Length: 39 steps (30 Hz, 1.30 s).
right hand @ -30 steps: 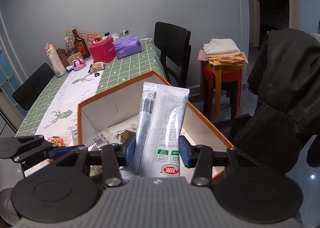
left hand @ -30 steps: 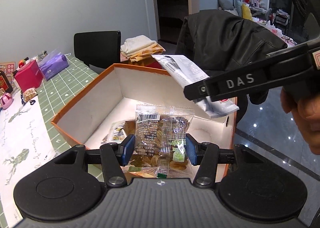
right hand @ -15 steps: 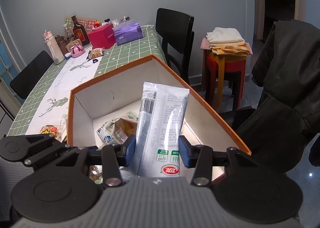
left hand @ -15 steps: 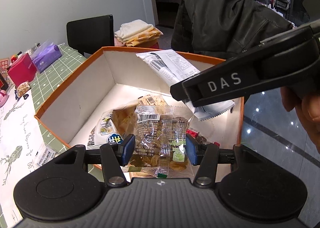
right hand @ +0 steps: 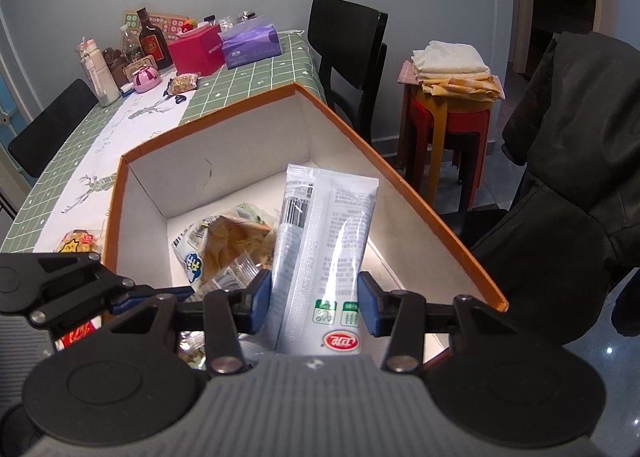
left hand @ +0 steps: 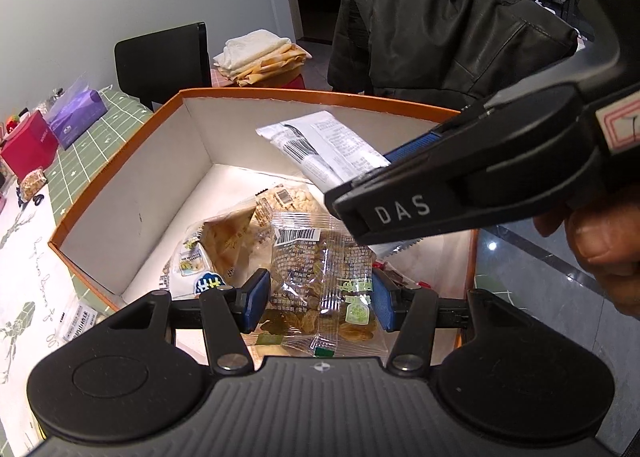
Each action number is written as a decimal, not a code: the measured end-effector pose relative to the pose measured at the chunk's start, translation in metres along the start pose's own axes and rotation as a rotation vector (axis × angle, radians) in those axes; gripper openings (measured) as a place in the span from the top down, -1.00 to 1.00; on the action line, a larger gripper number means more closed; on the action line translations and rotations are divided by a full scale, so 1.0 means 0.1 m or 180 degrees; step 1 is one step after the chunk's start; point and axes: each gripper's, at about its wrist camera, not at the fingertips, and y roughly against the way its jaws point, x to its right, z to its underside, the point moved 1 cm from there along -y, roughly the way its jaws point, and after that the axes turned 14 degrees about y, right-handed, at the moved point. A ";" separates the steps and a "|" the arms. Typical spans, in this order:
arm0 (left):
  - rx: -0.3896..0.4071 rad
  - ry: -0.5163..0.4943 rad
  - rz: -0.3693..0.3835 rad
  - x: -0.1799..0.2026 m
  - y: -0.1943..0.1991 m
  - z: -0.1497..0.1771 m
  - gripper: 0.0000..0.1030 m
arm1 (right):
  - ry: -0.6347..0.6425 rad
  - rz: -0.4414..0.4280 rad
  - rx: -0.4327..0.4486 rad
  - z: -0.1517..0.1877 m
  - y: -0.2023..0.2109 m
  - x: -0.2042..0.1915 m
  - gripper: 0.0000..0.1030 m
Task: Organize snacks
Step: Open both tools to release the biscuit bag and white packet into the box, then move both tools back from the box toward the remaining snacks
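On the green-checked table (right hand: 240, 77), an orange-rimmed box (right hand: 400, 177) fills frame centre; the left gripper (left hand: 320, 297) is clamped on a clear snack packet (left hand: 320, 277), the right gripper (right hand: 312, 303) on a white sachet (right hand: 324, 241), both over the box, so release is judged next.

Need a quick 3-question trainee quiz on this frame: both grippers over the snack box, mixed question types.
1. True or false: the left gripper is shut on a clear packet of green raisins.
2. What does the right gripper hold? A) the purple tissue pack B) a long white snack packet C) nothing
3. Fill in: both held packets hang over the orange-rimmed ____.

Key: 1 true. 2 B, the long white snack packet. 3 box; other snack bags already lie in it.
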 end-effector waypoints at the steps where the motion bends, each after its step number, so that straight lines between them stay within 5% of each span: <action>1: 0.0003 0.0002 -0.0031 -0.01 -0.01 -0.01 -0.18 | -0.0007 0.0006 -0.0003 0.01 -0.01 0.01 0.13; 16: -0.0239 0.0108 -0.0091 -0.07 -0.14 -0.02 -0.18 | 0.0109 0.0062 -0.0114 0.01 -0.07 -0.04 0.11; 23: -0.0277 0.0161 -0.0166 -0.11 -0.17 0.00 -0.40 | 0.0152 0.0105 -0.0124 0.02 -0.07 -0.07 0.04; 39: -0.0027 0.0594 0.0226 -0.35 0.11 -0.10 -0.62 | 0.0001 0.0117 0.0031 0.00 0.07 -0.03 0.03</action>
